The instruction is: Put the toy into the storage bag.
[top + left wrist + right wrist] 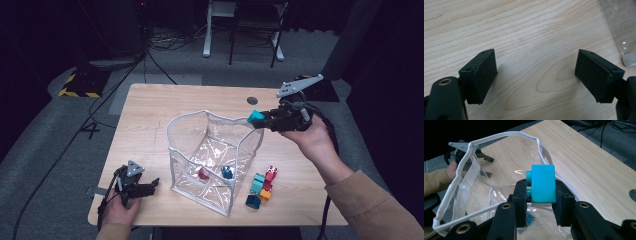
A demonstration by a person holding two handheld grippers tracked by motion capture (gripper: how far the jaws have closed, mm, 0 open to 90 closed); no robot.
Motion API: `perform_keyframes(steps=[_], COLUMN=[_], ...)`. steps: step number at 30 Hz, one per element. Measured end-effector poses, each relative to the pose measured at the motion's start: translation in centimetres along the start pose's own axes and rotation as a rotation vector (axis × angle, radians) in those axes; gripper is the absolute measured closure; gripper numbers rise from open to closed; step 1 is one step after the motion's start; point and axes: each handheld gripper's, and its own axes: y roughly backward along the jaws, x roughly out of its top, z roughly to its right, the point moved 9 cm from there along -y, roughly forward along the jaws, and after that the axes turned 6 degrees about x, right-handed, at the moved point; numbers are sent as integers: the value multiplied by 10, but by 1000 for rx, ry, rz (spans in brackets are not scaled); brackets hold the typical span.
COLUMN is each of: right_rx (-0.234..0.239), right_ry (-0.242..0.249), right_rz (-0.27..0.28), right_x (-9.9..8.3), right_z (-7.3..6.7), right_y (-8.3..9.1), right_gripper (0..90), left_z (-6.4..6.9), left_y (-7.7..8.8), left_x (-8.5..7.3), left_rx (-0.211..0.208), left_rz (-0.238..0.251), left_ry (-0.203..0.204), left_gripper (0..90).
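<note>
A clear plastic bag point(216, 150) with white edging stands open in the middle of the wooden table. My right gripper point(261, 120) is shut on a turquoise brick point(256, 116) and holds it in the air at the bag's right rim. The right gripper view has that turquoise brick point(543, 183) clamped between the black pads above the bag's opening point(486, 177). Inside the bag lie a red brick point(203, 173) and a blue brick point(227, 172). My left gripper point(151, 184) rests open on the table by the front left corner, its jaws wide apart over bare wood point(536, 67).
A small cluster of loose bricks point(262, 186), teal, red, orange and dark blue, lies on the table point(150, 110) just right of the bag. A round cable hole point(252, 100) sits near the far edge. Cables and chair legs are on the floor beyond.
</note>
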Motion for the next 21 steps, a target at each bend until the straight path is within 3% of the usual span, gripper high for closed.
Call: perform_keyframes(steps=[7,21], right_rx=[24,41], right_ry=[26,35], right_rz=[-37,-95], right_x=[20,40], right_z=[-8,-13], right_y=[-23,-59], right_gripper=[676,676], left_z=[0,0], left_y=[0,0], left_x=[0,0], left_rx=[2,2], left_rz=[0,0], left_ry=[3,3], left_gripper=[183,183])
